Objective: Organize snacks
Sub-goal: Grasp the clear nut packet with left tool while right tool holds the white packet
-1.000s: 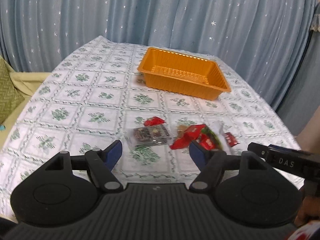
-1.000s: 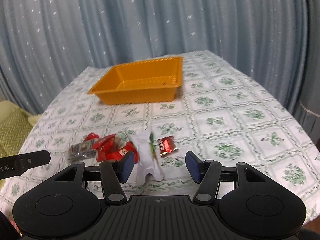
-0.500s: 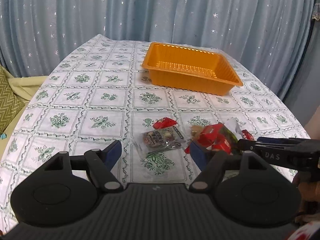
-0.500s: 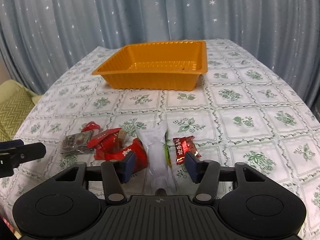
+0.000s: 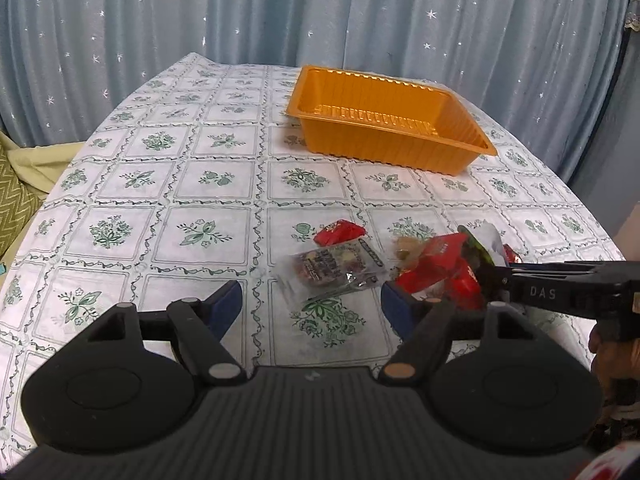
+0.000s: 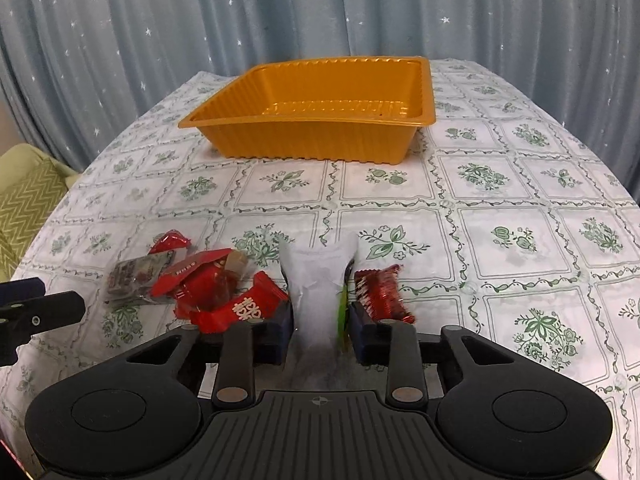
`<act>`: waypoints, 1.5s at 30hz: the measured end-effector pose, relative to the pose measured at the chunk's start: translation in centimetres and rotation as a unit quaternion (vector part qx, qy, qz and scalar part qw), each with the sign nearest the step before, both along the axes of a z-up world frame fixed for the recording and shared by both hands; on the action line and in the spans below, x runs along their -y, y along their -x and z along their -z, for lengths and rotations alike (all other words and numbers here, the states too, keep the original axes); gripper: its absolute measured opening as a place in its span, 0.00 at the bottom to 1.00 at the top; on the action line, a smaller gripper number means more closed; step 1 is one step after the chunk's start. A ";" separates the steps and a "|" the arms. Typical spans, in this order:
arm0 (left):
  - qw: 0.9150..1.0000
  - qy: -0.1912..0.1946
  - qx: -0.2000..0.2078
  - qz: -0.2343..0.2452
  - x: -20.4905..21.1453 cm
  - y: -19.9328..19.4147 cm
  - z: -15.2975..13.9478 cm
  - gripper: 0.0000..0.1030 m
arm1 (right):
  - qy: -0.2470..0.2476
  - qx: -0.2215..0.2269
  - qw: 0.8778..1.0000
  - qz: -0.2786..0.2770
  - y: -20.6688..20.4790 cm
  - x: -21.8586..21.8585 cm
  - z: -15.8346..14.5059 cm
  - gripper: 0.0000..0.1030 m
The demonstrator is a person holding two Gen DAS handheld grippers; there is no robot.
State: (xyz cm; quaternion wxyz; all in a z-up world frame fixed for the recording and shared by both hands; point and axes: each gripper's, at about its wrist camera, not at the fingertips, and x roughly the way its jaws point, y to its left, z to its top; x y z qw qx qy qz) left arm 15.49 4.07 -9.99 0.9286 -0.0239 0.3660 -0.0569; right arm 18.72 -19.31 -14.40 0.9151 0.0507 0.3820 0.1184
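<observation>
Right gripper [image 6: 319, 330] has just been closing its jaws, and its blue pads now pinch the near end of a white plastic snack pouch [image 6: 318, 280] lying on the floral-print tablecloth [image 6: 500, 240]. Just beside the pouch sit a small red foil packet [image 6: 382, 294] on one side and a heap of red wrapped candies [image 6: 224, 292] on the other. Left gripper [image 5: 312, 302] hangs with jaws spread wide, holding nothing, above a clear plastic packet of mixed snacks [image 5: 334, 270]. An empty orange ribbed plastic tray [image 6: 320, 136] stands farther back, well apart from the snacks.
</observation>
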 end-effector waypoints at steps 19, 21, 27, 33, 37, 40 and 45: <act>0.974 -0.121 -0.013 0.193 2.1 -6.2 3.0 0.67 | -0.010 -0.010 0.999 0.031 3.5 1.4 -0.7 0.29; 0.972 -0.112 -0.023 0.206 2.2 -7.1 3.5 0.65 | -0.009 -0.011 0.999 0.032 3.6 1.4 -0.6 0.29; 0.976 -0.080 -0.045 0.197 2.3 -6.7 3.4 0.51 | -0.013 -0.012 0.999 0.038 3.7 1.7 -0.6 0.29; 0.981 -0.076 -0.056 0.170 3.1 -3.8 3.1 0.51 | -0.020 -0.016 0.999 0.046 4.0 2.0 -0.6 0.29; 0.974 -0.096 -0.058 0.195 3.7 -3.0 3.1 0.52 | -0.019 -0.015 0.999 0.046 4.2 2.0 -0.6 0.29; 0.970 -0.097 -0.069 0.212 3.8 -2.8 2.8 0.53 | -0.021 -0.015 0.998 0.050 4.4 2.1 -0.7 0.29; 0.972 -0.070 -0.077 0.210 3.4 -3.0 2.6 0.53 | -0.024 -0.014 0.998 0.057 4.6 2.3 -0.7 0.29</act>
